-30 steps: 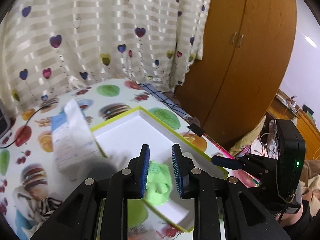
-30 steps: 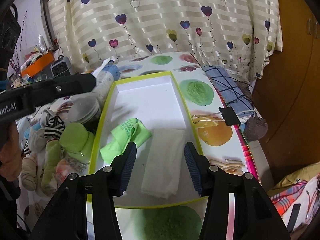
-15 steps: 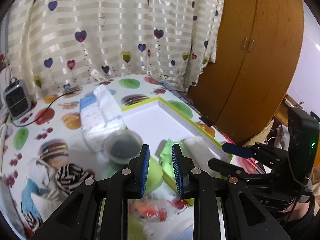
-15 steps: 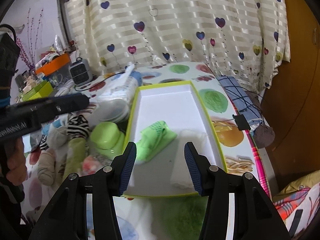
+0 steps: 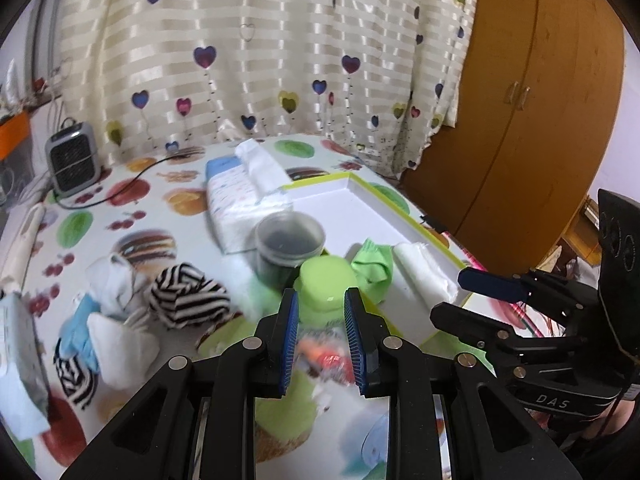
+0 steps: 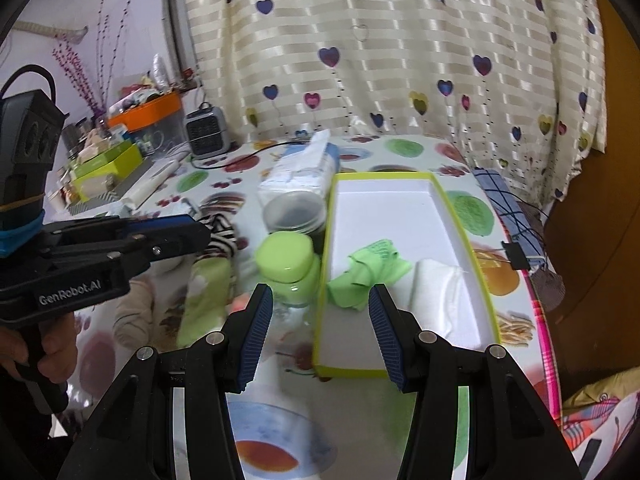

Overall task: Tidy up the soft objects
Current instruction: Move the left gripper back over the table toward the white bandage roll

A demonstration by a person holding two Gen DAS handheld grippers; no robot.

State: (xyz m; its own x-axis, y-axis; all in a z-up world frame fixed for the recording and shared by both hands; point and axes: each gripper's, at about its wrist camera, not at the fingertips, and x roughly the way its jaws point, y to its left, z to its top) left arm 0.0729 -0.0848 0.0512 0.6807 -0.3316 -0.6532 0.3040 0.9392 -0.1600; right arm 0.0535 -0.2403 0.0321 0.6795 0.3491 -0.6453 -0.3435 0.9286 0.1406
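While both grippers hover above the table with nothing between their jaws, the sorting looks partly done: a green cloth and a folded white cloth already lie side by side in the near half of the lime-edged tray, the white one at three o'clock from the green. The left gripper has its jaws released with a narrow gap, pointing down over a green-lidded jar that stands just outside the tray's near-left wall. The right gripper is released too, jaws wider, straddling the tray's near-left edge in its own view.

Unsorted soft things wait at nine o'clock from the jar: a striped black-and-white sock, a white cloth bundle beyond it, and a blue piece nearer the table's edge. The right-wrist view also shows a green sock there.

Judging from this, the likely next pick is in that pile, and the risks sit close by. The jar and a clear tub behind it stand between pile and tray, so a low carry could tip either. The pile is tangled, so a pinch may drag up two pieces. A narrow jaw gap may catch only a fold, letting the sock slip
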